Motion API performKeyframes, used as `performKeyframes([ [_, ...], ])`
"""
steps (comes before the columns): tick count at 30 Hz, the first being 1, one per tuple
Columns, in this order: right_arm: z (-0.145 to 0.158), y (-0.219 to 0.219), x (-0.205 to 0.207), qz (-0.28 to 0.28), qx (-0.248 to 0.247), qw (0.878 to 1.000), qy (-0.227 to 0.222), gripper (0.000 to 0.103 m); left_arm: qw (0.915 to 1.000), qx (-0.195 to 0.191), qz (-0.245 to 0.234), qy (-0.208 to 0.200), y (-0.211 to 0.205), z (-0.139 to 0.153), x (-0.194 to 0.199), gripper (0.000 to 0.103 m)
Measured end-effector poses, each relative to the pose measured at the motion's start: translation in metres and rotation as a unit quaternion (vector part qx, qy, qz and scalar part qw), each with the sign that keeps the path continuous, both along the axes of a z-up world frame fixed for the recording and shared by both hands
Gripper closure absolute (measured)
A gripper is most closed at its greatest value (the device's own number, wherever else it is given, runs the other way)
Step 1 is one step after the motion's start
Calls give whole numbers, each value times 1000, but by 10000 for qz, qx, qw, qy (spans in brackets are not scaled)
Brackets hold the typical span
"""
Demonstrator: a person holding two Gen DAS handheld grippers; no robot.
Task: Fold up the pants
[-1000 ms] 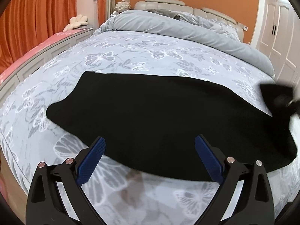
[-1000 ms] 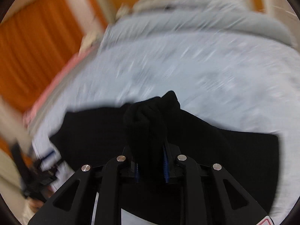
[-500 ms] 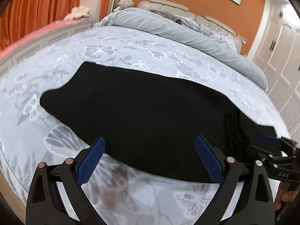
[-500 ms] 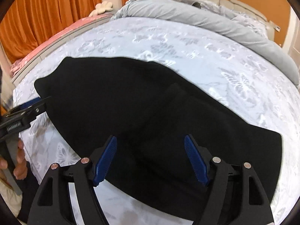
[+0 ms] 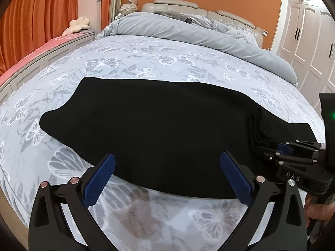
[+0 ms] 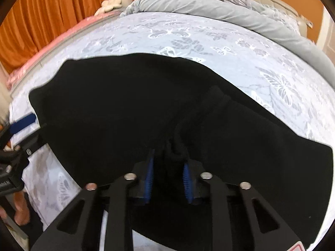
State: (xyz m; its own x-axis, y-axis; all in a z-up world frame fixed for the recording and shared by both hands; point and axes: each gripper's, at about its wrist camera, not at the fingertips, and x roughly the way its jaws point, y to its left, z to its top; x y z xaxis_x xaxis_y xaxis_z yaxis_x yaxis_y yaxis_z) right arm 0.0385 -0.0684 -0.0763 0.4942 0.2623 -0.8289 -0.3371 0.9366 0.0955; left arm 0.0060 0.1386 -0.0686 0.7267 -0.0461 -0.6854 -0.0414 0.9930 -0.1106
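Across the bed [image 5: 167, 58] lie black pants [image 5: 159, 125] — right tongs [image 6: 168, 171] closing on them, left tongs [image 5: 167, 175] apart.

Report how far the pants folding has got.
Done: the black pants lie flat across the bed, apparently already doubled. In hand: the right gripper is closing on a bunched fold; the left gripper hovers open at the near edge. Left: carrying that fold over.
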Motion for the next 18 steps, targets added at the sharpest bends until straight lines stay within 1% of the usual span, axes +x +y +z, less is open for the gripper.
performKeyframes([
  [3, 19, -5, -3, -149, 453, 9988, -54, 87, 10000, -62, -17, 12, 1, 0, 1, 5],
  [5, 27, 3, -6, -18, 513, 9986, -134, 87, 9999, -99, -38, 30, 1, -1, 2, 5],
  [6, 22, 8, -4, 60, 457, 9989, -73, 87, 9999, -104, -48, 38, 1, -1, 2, 5],
  [8, -1, 20, 2, 184, 139, 9994, 246, 80, 9999, -96, -80, 76, -1, -2, 3, 5],
  [9, -7, 23, 1, 206, 91, 9994, 250, 78, 9999, -83, -80, 87, -1, -2, 4, 5],
  [10, 1, 22, -5, 185, 181, 9996, 113, 75, 9999, -76, -74, 98, -1, -3, 3, 5],
  [11, 8, 20, -8, 202, 330, 9992, 118, 68, 9999, -99, -69, 94, 0, -3, 3, 5],
  [12, 20, 13, -13, 219, 666, 9975, 81, 68, 9999, -128, -65, 85, 1, -3, 2, 5],
  [13, 35, 1, -21, 133, 916, 9957, -97, 69, 9998, -175, -61, 72, 2, -2, 2, 5],
  [14, 48, -13, -28, -25, 1013, 9945, -263, 69, 9997, -226, -59, 72, 3, -3, 2, 5],
  [15, 55, -25, -31, -200, 1020, 9939, -372, 69, 9996, -260, -61, 88, 4, -3, 3, 5],
  [16, 64, -49, -36, -565, 963, 9923, -527, 69, 9995, -281, -66, 115, 4, -4, 3, 5],
  [18, 65, -85, -41, -1108, 715, 9892, -646, 73, 9996, -232, -86, 143, 1, -5, 5, 5],
])
